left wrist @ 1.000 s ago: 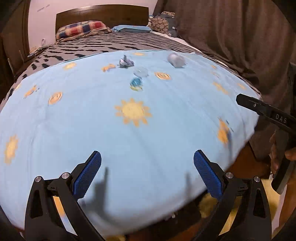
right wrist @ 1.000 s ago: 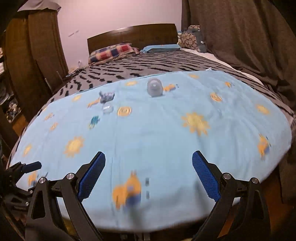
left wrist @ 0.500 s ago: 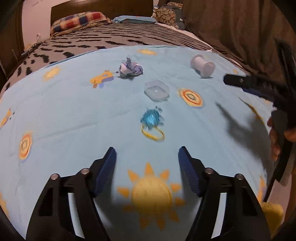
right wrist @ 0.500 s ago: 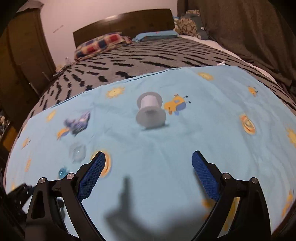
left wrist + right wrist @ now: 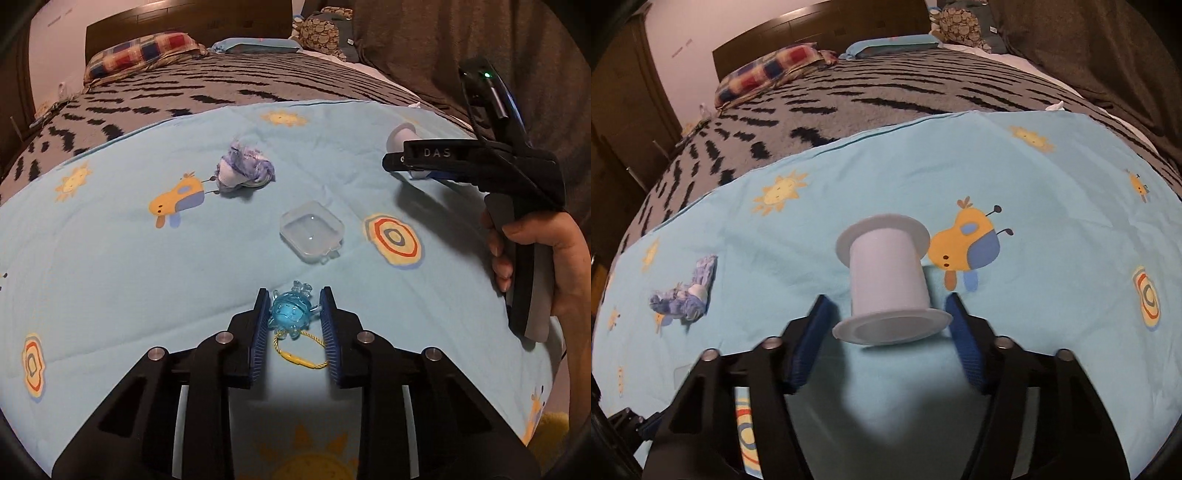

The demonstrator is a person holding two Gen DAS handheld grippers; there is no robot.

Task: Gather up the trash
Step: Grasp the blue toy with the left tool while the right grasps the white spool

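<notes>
On the light blue sheet [image 5: 110,258] lie several bits of trash. My left gripper [image 5: 294,312] has its pads on either side of a small blue plastic charm [image 5: 290,314] with a yellow cord loop [image 5: 299,350]; the left pad touches it, a narrow gap shows at the right pad. My right gripper [image 5: 888,314] straddles an empty white spool [image 5: 886,280] lying on the sheet, with gaps on both sides. It also shows in the left wrist view [image 5: 413,162], over the spool [image 5: 400,138].
A clear plastic box [image 5: 312,232] lies just beyond the charm. A crumpled purple-white wrapper [image 5: 242,170] lies further back left, also in the right wrist view [image 5: 687,295]. Behind are a zigzag blanket [image 5: 886,92], pillows and headboard. A dark curtain [image 5: 443,55] hangs right.
Both grippers moved forward and down to the sheet. The left narrowed around the blue charm. The right narrowed and came around the spool.
</notes>
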